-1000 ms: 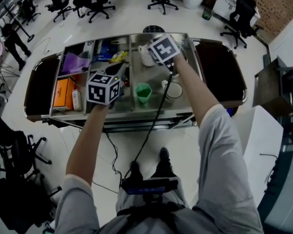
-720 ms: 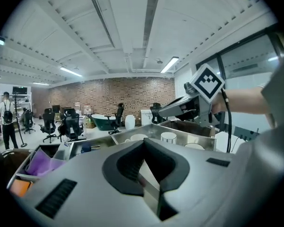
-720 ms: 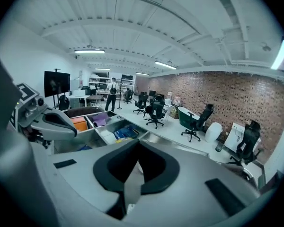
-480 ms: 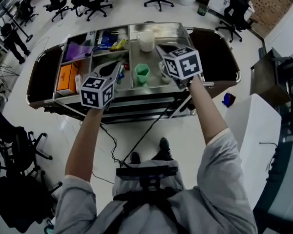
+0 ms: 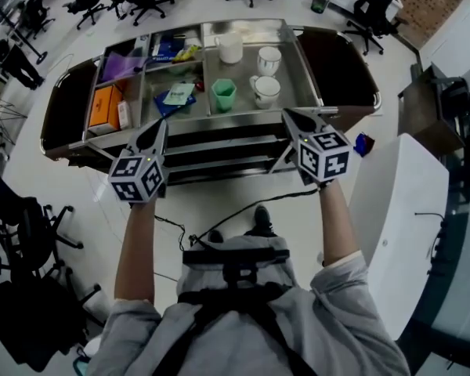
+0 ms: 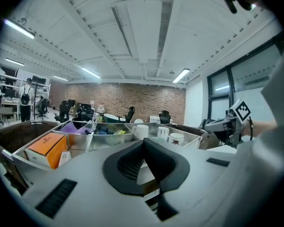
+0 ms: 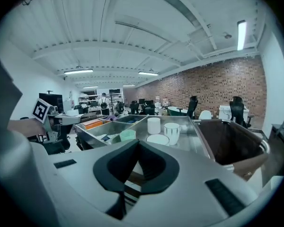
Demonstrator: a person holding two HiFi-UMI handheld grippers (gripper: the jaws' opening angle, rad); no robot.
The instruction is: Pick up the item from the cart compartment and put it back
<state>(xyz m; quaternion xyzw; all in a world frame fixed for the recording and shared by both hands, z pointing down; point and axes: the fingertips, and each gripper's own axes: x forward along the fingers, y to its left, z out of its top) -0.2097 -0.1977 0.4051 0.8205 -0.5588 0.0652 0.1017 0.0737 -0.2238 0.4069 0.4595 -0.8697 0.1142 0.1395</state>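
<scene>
Steel and glossy, the cart spans the frame's top; its right compartment holds a tapered green cup beside round white mugs. We hold the left gripper and right gripper just below it, each wedge-shaped pair of jaws pressed together on nothing. Upper-left compartments' clutter is hard to make out.
</scene>
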